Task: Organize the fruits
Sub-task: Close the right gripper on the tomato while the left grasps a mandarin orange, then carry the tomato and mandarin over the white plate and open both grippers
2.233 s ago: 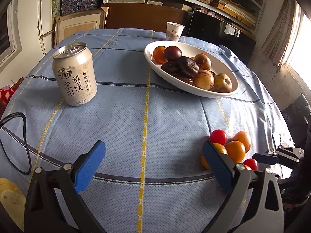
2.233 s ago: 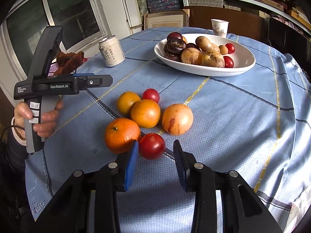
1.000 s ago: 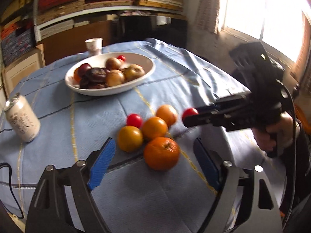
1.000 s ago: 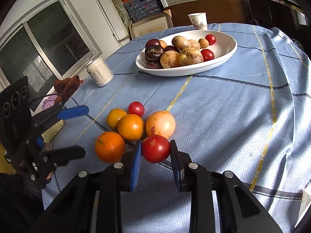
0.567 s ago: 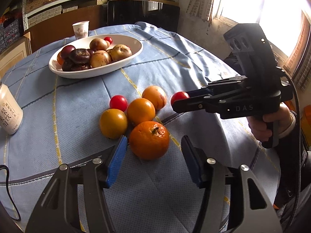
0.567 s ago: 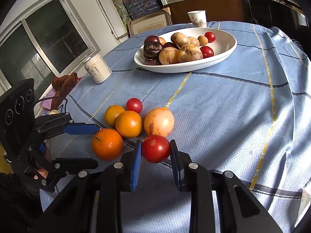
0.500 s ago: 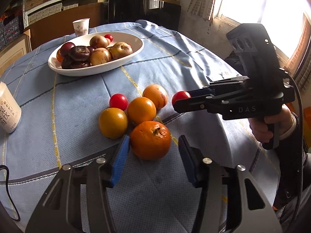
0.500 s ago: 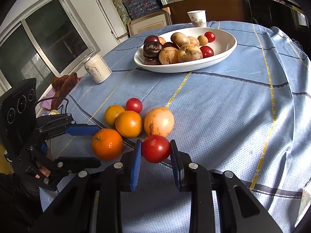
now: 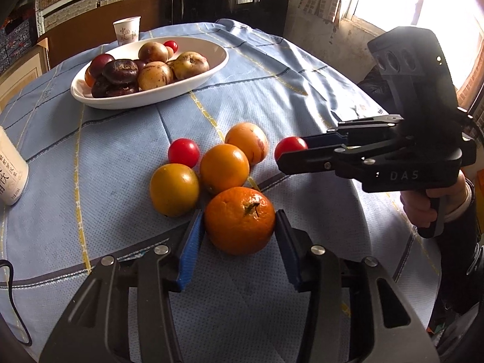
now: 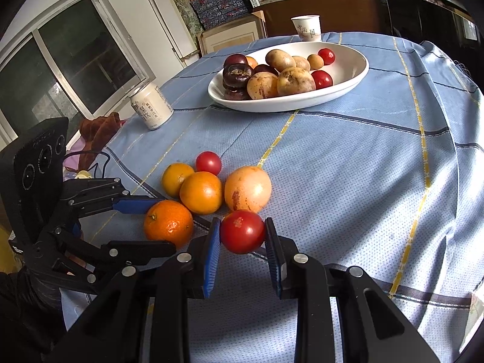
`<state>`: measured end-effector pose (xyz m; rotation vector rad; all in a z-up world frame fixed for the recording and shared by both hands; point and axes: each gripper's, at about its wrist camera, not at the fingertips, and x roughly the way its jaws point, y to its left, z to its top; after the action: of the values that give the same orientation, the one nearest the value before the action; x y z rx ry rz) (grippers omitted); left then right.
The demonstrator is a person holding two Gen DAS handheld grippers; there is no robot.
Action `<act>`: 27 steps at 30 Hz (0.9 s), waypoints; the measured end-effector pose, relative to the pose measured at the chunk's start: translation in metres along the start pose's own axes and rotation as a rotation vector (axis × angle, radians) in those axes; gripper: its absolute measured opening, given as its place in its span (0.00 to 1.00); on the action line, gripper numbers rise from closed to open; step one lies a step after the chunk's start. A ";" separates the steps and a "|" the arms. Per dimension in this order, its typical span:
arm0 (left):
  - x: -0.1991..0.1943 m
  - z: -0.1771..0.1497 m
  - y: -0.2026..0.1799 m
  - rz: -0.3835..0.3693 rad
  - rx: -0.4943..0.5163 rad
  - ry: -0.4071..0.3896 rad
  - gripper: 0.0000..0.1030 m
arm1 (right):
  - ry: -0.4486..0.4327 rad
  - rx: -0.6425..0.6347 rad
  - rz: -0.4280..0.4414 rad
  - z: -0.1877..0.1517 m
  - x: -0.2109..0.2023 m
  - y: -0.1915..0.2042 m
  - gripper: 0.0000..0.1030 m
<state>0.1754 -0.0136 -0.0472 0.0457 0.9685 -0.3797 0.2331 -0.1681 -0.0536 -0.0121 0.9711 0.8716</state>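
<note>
A mandarin (image 9: pixel 240 220) lies on the blue tablecloth at the near end of a fruit cluster. My left gripper (image 9: pixel 238 213) has its jaws closing on it, and both blue pads touch its sides. In the right wrist view the left gripper (image 10: pixel 163 225) comes in from the left. Behind the mandarin lie an orange (image 9: pixel 224 168), a yellow-orange fruit (image 9: pixel 174 189), a pale orange fruit (image 9: pixel 246 142) and a small red tomato (image 9: pixel 183 152). My right gripper (image 10: pixel 242 227) is shut on a red tomato (image 10: pixel 242 233). A white bowl (image 9: pixel 211 69) of fruit stands at the far side.
A drink can (image 10: pixel 151 106) stands to the left and a paper cup (image 10: pixel 307 28) sits behind the bowl. A black cable (image 9: pixel 9 302) runs off the table's near left edge. A person's hand (image 9: pixel 423 208) grips the right gripper's handle. A brown cloth (image 10: pixel 99 133) lies past the can.
My left gripper has come down and forward onto the fruit cluster, and its jaws have narrowed from wide apart to touching the mandarin. The right gripper has kept still with the red tomato.
</note>
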 end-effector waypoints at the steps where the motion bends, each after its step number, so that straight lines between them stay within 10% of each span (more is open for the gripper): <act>1: 0.001 0.000 0.000 0.000 -0.002 0.005 0.45 | -0.001 0.001 0.002 0.000 0.000 0.000 0.28; 12: -0.020 -0.002 0.020 -0.028 -0.104 -0.092 0.45 | -0.012 -0.004 0.008 -0.002 -0.001 -0.002 0.28; 17: -0.039 0.014 0.036 0.069 -0.137 -0.142 0.45 | -0.035 0.039 0.043 0.012 -0.009 0.001 0.28; 27: -0.069 0.090 0.092 0.091 -0.248 -0.242 0.45 | -0.292 0.116 0.004 0.100 -0.024 -0.008 0.28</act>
<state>0.2432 0.0738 0.0480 -0.1782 0.7650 -0.1744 0.3032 -0.1514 0.0202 0.2113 0.7457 0.7939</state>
